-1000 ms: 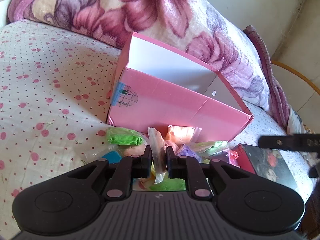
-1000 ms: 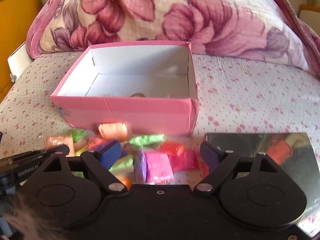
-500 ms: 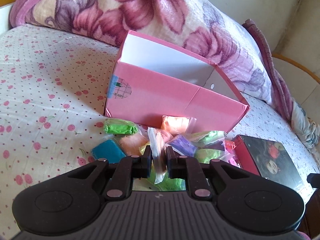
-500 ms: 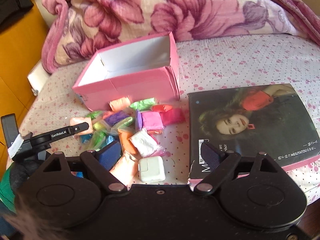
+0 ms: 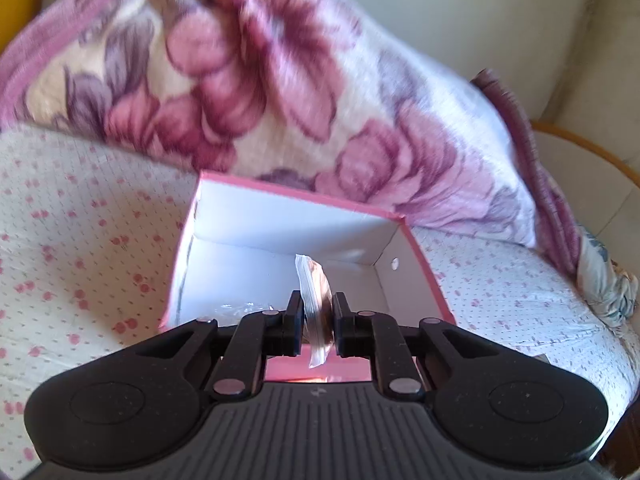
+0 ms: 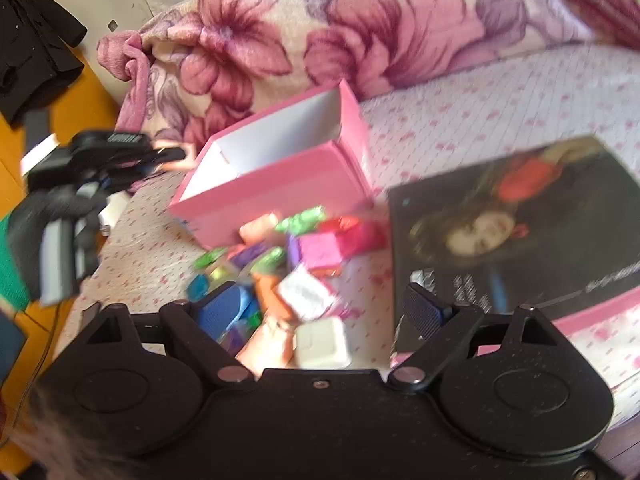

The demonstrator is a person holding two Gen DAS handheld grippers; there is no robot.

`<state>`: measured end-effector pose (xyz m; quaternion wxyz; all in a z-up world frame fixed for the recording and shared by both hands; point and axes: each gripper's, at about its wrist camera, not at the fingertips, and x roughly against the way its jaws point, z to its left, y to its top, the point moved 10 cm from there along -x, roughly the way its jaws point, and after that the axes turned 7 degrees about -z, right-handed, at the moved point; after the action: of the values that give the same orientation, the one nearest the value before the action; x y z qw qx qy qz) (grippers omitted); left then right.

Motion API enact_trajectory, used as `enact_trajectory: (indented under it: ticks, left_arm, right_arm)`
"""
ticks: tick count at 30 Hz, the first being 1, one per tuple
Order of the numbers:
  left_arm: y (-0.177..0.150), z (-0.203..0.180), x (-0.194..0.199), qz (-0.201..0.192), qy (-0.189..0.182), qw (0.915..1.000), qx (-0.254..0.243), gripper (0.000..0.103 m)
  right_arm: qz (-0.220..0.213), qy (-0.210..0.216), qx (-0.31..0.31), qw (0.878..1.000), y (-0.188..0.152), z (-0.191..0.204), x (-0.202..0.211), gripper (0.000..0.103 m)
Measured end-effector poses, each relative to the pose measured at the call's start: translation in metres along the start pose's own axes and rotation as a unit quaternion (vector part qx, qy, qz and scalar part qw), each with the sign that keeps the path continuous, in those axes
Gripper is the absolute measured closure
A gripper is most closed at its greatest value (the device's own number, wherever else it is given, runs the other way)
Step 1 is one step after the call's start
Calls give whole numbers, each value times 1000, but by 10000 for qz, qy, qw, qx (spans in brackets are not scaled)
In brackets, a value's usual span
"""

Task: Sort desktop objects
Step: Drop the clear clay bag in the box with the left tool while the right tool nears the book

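My left gripper [image 5: 316, 320] is shut on a small clear packet [image 5: 314, 300] and holds it above the near wall of the open pink box [image 5: 424, 264]. The same box [image 6: 280, 184] shows in the right wrist view, with the left gripper [image 6: 168, 156] to its left. A pile of coloured clay packets [image 6: 288, 256] lies in front of the box. My right gripper [image 6: 328, 312] is open and empty, above the near end of the pile and a white charger block [image 6: 322, 342].
A dark book with a woman's face [image 6: 512, 232] lies right of the pile. A floral blanket [image 5: 280, 80] is heaped behind the box. The bed sheet [image 5: 80, 240] is white with pink dots. An orange floor [image 6: 80, 92] lies beyond the bed's left edge.
My left gripper has lifted the packet from the pile and carried it forward over the box. My right gripper has pulled back and risen, staying open.
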<state>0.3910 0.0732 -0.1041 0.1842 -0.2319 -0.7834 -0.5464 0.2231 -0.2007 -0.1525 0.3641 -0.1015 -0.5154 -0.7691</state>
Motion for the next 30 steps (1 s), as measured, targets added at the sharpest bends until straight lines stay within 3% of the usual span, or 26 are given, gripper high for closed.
enact_trajectory:
  ticks: [4,11,14,22,23,25,26,30]
  left_arm:
    - [-3,4,-43,449,121,9989,73,89]
    - [-17,9,-98,1030,416,9938,42,89]
    - [-23,12,-116,1222,540,9910,3,89]
    - [-34,19,-138,1538,676,9853,293,89]
    - [-38,19,-139,1654,600,9836,386,84]
    - [-44,19,-137,1752,512,9817,546,58]
    - [-44,18,-134,1706,466,9825,586,39]
    - [-30,13,-114,1322,454,9886,567,38]
  right_arm:
    - [151,18,-12,9999,-20,-12,-9,14]
    - [26,288,-757,9967,-18,-32,-15,14]
    - [61,361,-1025,9941,-20,-36,-20,14]
    - [201,457,-966,9941,-25,-31,-27,14]
    - [208,460,-1016,9935,-25,-31,-28,14]
    - [212,466,-1110,9925,-25,-34,-27,14]
    - [211,469,-1143,9921,-25,-35,-27,14]
    - [193,489,-1140,9921,-24,-34,-27,14]
